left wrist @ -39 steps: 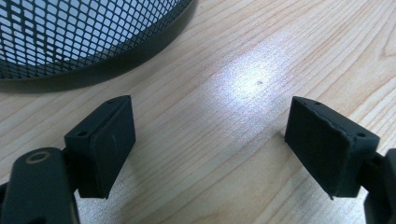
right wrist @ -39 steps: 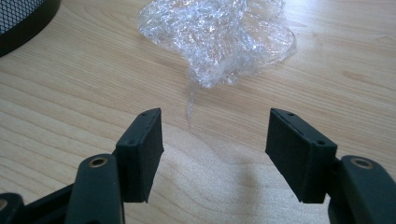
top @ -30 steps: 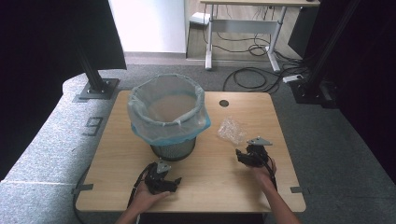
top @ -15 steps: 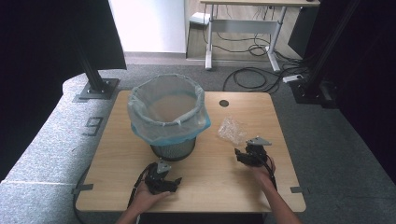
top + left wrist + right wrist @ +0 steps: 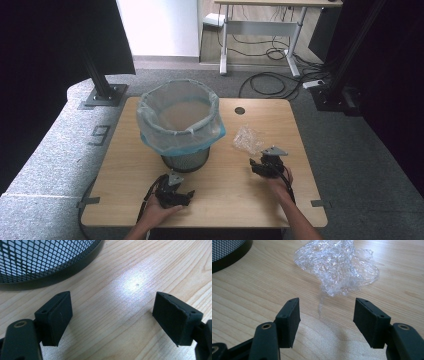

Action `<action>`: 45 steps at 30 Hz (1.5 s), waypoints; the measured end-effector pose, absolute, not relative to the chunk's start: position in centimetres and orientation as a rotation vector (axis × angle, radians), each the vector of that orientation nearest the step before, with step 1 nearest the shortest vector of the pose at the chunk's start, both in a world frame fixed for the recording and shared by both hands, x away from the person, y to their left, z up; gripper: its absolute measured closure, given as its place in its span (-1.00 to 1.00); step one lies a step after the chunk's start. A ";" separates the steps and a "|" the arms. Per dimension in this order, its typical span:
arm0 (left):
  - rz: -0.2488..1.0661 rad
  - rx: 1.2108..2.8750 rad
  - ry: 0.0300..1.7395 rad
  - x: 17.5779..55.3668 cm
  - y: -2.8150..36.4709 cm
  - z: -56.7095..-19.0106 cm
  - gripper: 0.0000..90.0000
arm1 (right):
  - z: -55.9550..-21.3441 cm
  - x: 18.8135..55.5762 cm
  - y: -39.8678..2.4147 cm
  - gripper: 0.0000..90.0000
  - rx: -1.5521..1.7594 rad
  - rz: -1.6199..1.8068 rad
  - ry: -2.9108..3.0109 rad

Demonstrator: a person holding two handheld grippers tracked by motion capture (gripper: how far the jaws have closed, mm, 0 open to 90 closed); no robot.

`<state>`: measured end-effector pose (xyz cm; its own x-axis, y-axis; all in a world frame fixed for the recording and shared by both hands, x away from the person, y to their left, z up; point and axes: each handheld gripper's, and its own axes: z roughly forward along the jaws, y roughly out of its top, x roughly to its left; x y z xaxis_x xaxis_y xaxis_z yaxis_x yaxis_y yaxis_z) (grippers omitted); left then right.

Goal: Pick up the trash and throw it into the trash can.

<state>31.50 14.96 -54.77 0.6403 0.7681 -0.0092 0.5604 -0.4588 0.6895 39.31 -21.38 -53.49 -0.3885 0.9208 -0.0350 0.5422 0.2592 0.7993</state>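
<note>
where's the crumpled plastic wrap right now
In the high view the crumpled plastic wrap lies on the table's right half, right of the mesh bin, just ahead of the open right gripper, untouched.

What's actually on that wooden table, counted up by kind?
Mesh bin with a plastic liner: 1
Crumpled clear plastic wrap: 1
Hand-held grippers, left and right, both with fingers spread: 2
Total: 4
</note>
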 end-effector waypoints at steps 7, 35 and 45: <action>0.400 2.189 1.029 31.5 14.9 -54.8 -0.64 | -53.9 39.7 -21.0 -0.16 1.311 0.963 2.043; 0.399 2.189 1.027 31.5 14.9 -54.8 -0.64 | -54.1 39.8 -20.7 -0.14 1.307 0.942 2.064; 0.399 2.189 1.027 31.5 14.9 -54.8 -0.64 | -54.3 39.8 -20.4 -0.12 1.289 0.901 2.083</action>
